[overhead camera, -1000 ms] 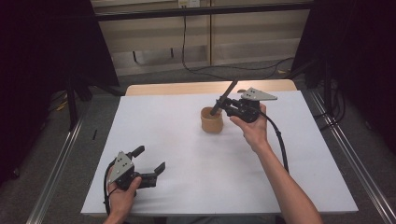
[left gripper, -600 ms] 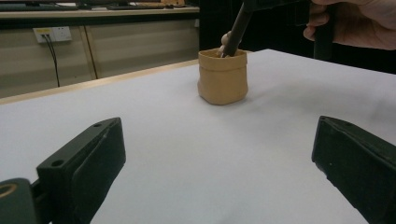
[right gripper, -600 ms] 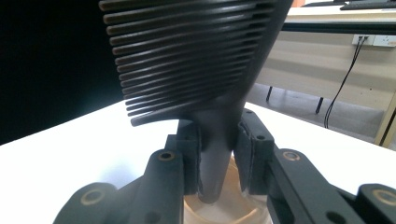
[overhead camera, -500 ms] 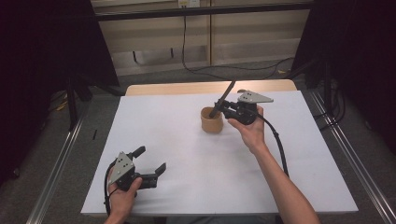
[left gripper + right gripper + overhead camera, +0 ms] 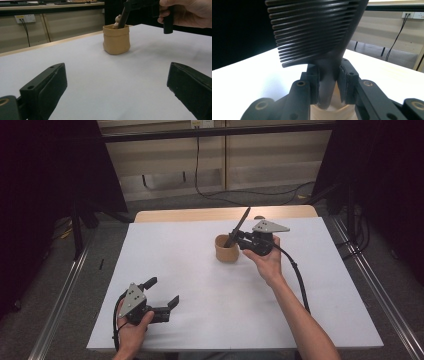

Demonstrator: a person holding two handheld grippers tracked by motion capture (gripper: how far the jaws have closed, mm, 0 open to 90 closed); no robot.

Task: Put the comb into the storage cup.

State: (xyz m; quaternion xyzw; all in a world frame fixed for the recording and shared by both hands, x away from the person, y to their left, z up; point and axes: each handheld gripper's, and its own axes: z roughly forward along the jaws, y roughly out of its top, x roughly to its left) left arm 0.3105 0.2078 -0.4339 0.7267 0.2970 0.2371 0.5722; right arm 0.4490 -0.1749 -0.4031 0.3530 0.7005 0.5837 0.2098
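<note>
A tan soft cup [image 5: 226, 251] stands upright on the white table [image 5: 210, 320], right of centre toward the far side. My right gripper [image 5: 236, 240] hovers at its rim, shut on a black comb [image 5: 240, 226] that slants up and to the right out of the cup. In the right gripper view the pads [image 5: 345, 82] pinch the comb's handle [image 5: 325, 85], with its teeth [image 5: 312, 30] above and the cup [image 5: 332, 111] below. My left gripper [image 5: 161, 292] lies open on the table's near left, with nothing between its jaws. From there the cup [image 5: 116, 40] shows a small tan figure [image 5: 117, 21] beside the comb [image 5: 124, 17].
Metal rails [image 5: 60, 305] run along both sides of the table, and a wooden strip [image 5: 225, 213] shows at its far edge. Black stands [image 5: 77, 220] and a floor cable [image 5: 220, 195] lie beyond. White table surface stretches between the two grippers.
</note>
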